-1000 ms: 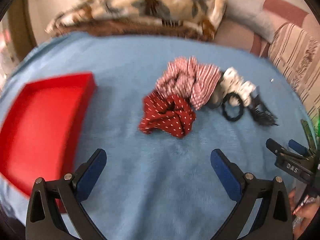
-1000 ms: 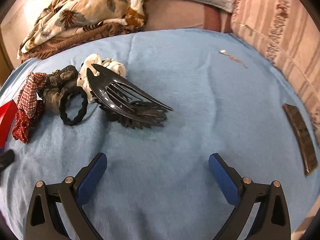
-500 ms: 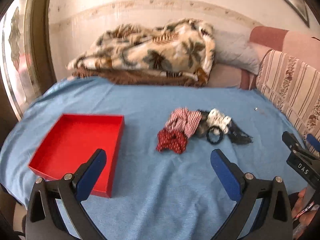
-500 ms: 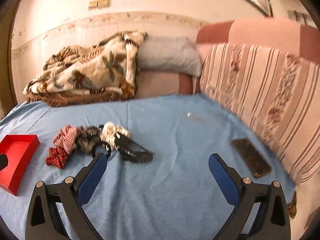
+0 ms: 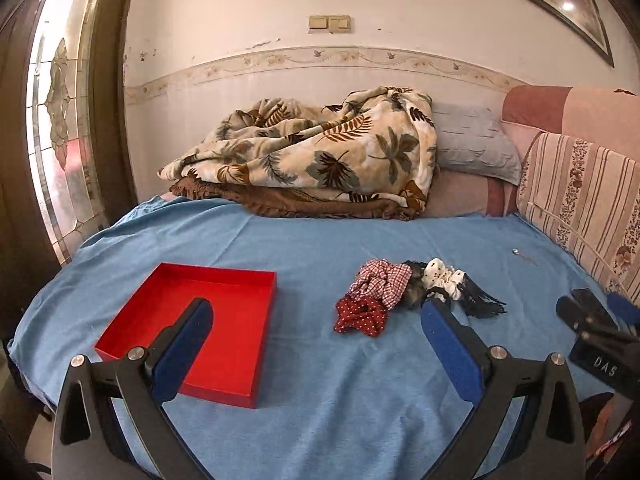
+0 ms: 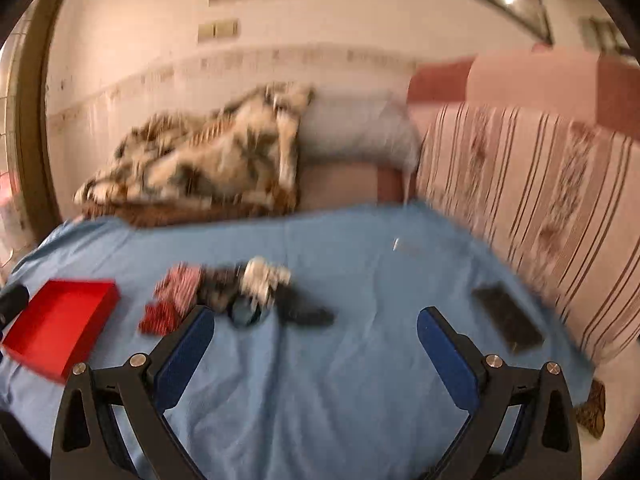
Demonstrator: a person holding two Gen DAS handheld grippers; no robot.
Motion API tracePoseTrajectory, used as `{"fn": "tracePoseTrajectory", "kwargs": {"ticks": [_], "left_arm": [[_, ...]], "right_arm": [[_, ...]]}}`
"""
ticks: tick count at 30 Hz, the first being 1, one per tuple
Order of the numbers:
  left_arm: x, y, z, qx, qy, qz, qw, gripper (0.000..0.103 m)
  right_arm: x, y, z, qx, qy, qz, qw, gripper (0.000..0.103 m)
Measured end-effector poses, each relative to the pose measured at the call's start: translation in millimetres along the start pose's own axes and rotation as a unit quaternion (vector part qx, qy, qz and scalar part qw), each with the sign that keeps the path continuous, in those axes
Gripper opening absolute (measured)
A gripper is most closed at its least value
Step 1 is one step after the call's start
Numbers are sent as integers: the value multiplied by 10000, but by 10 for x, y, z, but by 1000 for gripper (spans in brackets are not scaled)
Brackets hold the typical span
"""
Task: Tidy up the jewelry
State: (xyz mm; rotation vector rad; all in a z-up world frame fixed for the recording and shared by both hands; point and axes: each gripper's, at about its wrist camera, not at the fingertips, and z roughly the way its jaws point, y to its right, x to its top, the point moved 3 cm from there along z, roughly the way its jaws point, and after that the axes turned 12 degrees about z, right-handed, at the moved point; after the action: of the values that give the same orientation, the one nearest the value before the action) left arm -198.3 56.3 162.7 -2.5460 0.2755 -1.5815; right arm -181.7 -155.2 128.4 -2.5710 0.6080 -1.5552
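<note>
While both tongs (image 5: 316, 316) (image 6: 316, 322) gape empty, crumpled fabric scrunchies (image 5: 374, 296) lie beside a square red tray (image 5: 256, 360).

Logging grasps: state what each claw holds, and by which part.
Nothing. Left claw and right claw are both open and hold nothing, above the blue bedsheet.

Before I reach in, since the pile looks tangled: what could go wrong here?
The scrunchies and the black comb clip lie bunched together, so one grab may drag several. The red tray sits apart from them, inviting drops in transit. The right view is blurred, so aiming is uncertain.
</note>
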Motion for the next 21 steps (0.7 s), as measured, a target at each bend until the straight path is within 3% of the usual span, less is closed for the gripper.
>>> {"fn": "tracePoseTrajectory", "kwargs": {"ticks": [10,21], "left_arm": [[-89,-7,79,-108,-235,-25,9997,103],[-321,41,362,-168,-1068,156,9940,103]], "right_arm": [[-97,-5,66,-226,-216,-157,9994,103],[-181,78,121,-306,-304,-8,9991,103]]}}
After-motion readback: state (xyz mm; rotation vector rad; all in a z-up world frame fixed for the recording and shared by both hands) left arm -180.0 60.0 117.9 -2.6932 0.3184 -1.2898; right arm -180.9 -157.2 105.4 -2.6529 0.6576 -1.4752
